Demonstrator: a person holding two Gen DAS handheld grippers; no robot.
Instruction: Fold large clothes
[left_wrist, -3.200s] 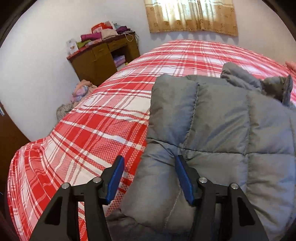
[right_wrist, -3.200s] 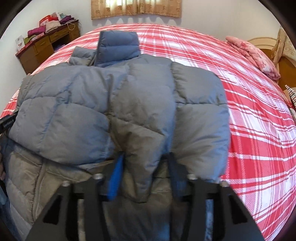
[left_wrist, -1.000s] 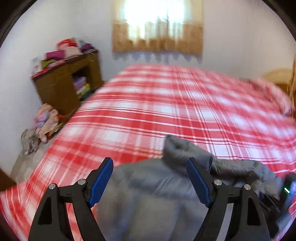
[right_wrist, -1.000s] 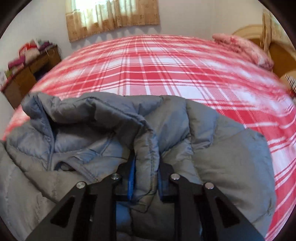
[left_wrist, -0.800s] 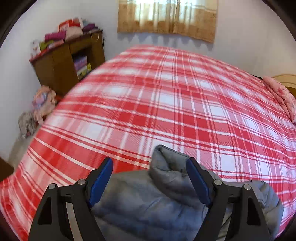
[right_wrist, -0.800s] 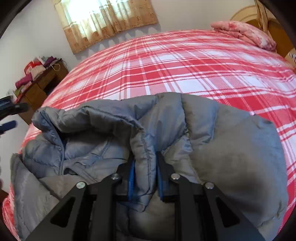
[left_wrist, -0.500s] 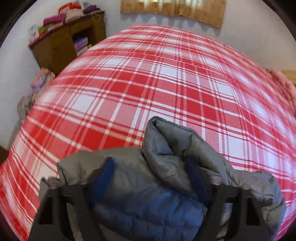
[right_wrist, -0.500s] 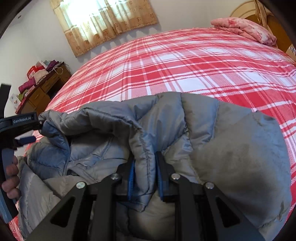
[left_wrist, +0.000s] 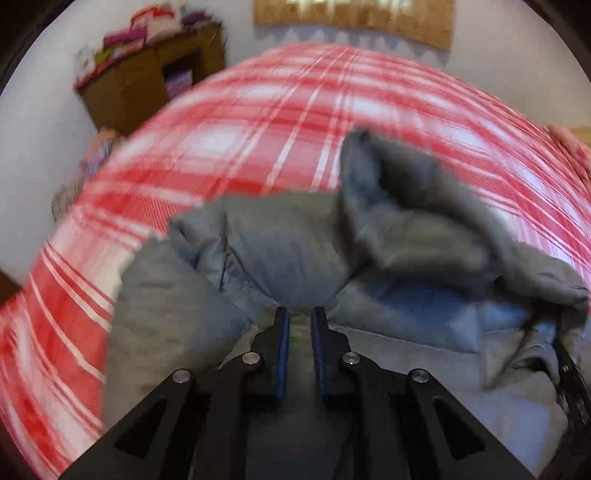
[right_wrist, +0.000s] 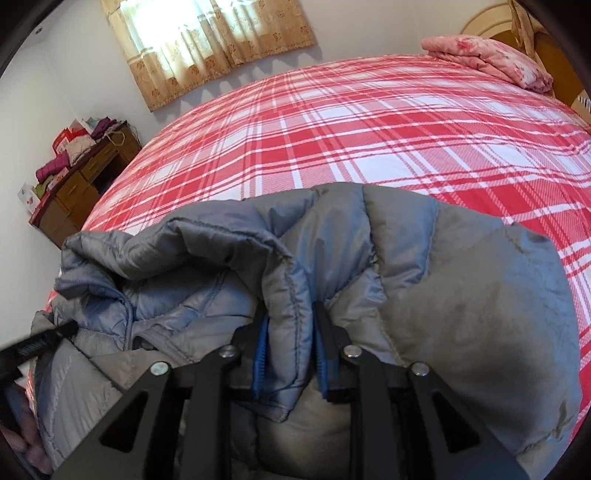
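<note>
At the far left, against the wall, stood a wooden desk (right_wrist: 83, 186) with folded clothes piled on top, well clear of the work. The red plaid bedspread (right_wrist: 369, 122) ran from there across the whole room, and the grey puffer jacket (right_wrist: 461, 295) lay bunched at its near edge, right in front of the person.

On the jacket's left side, the left gripper (left_wrist: 297, 325) pointed steeply down into the padding with its jaws drawn almost together. That view was smeared with motion, but a thin pinch of the grey fabric seemed to sit between the blue pads, so I took it as clamped on the jacket, probably to get a second corner in hand for the fold.

Further right, the right gripper (right_wrist: 290, 332) had a thick stitched edge of the jacket between its jaws, which were opening; the pads looked to be still touching the fabric on both sides. I judged the hold was being eased so the layer could settle.

At the far right corner lay a pink floral bundle (right_wrist: 487, 55), beside the wooden headboard (right_wrist: 554, 62).
</note>
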